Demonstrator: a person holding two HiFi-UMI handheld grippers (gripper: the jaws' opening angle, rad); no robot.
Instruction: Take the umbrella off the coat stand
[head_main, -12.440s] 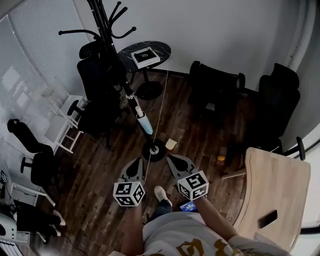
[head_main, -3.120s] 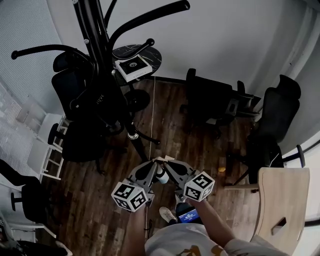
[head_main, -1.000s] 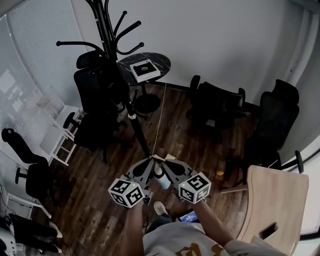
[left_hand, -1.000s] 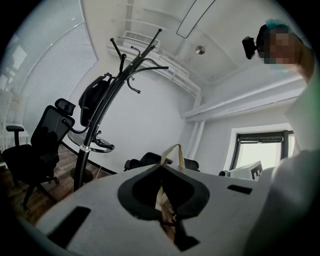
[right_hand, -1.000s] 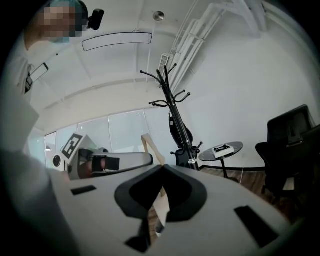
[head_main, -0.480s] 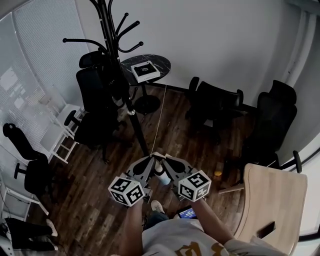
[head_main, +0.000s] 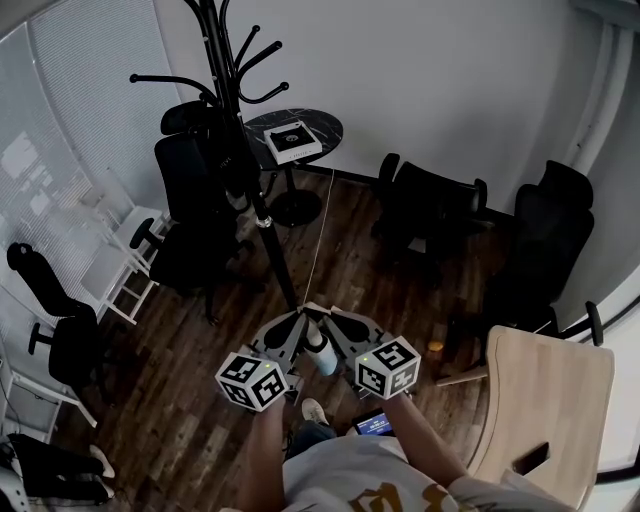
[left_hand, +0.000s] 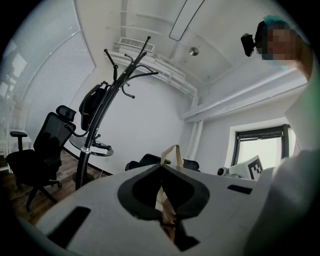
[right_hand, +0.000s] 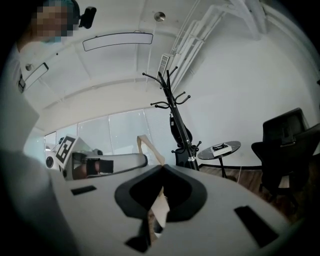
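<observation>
The black coat stand (head_main: 235, 120) rises at the back left, its hooks bare; it also shows as the coat stand (left_hand: 102, 107) and the coat stand (right_hand: 176, 117) in the gripper views. The folded white and light blue umbrella (head_main: 319, 353) hangs between my two grippers, well clear of the stand. My left gripper (head_main: 301, 319) and right gripper (head_main: 334, 319) meet tip to tip, both shut on the umbrella's tan strap (head_main: 316, 311). The strap loop (left_hand: 172, 154) pokes out past the left gripper (left_hand: 161, 169). The strap (right_hand: 149, 146) also sticks out of the right gripper (right_hand: 162, 169).
Black office chairs (head_main: 195, 200) stand by the stand, others (head_main: 430, 210) at the right. A round dark table (head_main: 296, 128) holds a white box (head_main: 291, 141). A light wooden table (head_main: 545, 400) is at the right, white chairs (head_main: 125, 260) at the left.
12.4 s ago the umbrella hung at the stand with both grippers free of it. Now it hangs from both grippers. Over the last second hardly anything moves.
</observation>
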